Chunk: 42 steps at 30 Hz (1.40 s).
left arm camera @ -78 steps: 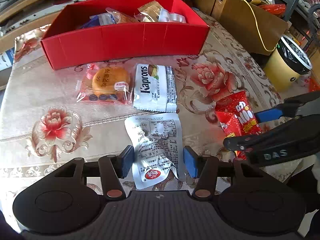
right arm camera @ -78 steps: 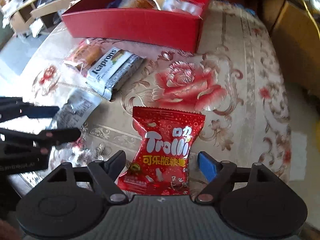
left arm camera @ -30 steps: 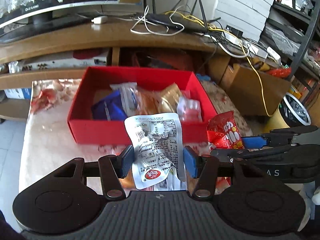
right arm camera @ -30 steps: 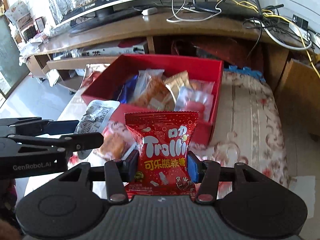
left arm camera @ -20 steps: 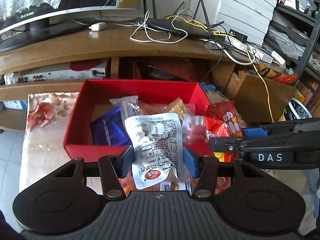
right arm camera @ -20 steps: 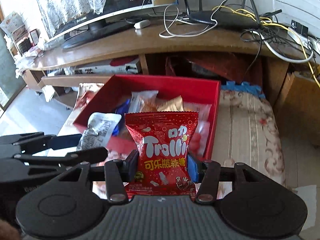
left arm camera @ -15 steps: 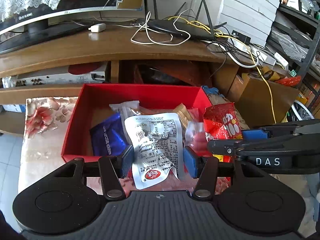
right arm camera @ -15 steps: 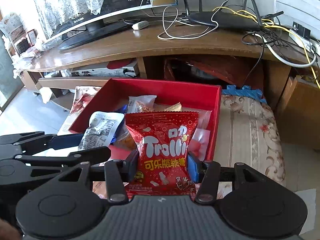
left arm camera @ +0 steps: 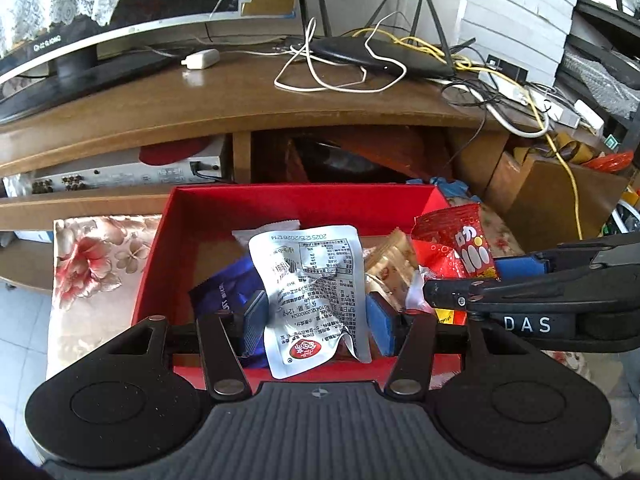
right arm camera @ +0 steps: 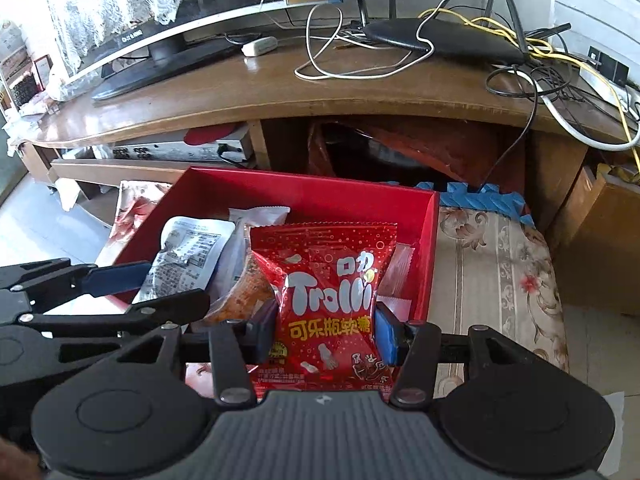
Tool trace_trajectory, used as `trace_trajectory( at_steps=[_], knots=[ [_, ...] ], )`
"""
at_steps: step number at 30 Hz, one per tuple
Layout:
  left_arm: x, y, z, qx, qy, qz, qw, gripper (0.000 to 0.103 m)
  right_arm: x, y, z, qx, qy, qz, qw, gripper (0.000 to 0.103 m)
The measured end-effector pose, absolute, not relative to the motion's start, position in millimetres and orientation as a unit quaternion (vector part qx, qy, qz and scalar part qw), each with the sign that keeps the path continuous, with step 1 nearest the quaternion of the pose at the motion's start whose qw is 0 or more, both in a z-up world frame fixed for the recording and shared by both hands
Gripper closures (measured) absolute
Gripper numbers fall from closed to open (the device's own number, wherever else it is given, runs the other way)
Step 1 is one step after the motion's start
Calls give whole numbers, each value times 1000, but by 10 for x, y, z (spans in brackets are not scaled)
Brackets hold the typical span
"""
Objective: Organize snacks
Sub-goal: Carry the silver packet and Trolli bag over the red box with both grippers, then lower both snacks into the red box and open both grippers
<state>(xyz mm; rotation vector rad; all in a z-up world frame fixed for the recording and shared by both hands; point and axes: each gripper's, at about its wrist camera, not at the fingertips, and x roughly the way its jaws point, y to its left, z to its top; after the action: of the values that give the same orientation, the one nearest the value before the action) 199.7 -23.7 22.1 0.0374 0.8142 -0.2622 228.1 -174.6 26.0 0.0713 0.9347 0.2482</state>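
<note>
While both hover over the red box (left arm camera: 304,204), left gripper (left arm camera: 316,316) pinches silver packet (left arm camera: 310,280) between its pads, right gripper (right arm camera: 326,330) pinches Trolli bag (right arm camera: 328,300).

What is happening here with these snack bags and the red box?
A person is sorting snacks with two handheld grippers. The left gripper holds a silver packet, and the right gripper holds a red Trolli bag. Both are held over the red box, which already contains several snacks. Neither packet has been released yet.
</note>
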Motion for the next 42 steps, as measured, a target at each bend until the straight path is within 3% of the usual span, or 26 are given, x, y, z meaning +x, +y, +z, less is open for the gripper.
trace_trajectory(
  at_steps=[30, 42],
  knots=[
    [2233, -245, -104, 48, 420, -96, 901, 41, 2577, -1569, -124, -3, 468, 103, 878, 53],
    [2187, -202, -10, 41, 409, -82, 908, 24, 2551, -1651, -66, 17, 463, 90, 882, 49]
  ],
)
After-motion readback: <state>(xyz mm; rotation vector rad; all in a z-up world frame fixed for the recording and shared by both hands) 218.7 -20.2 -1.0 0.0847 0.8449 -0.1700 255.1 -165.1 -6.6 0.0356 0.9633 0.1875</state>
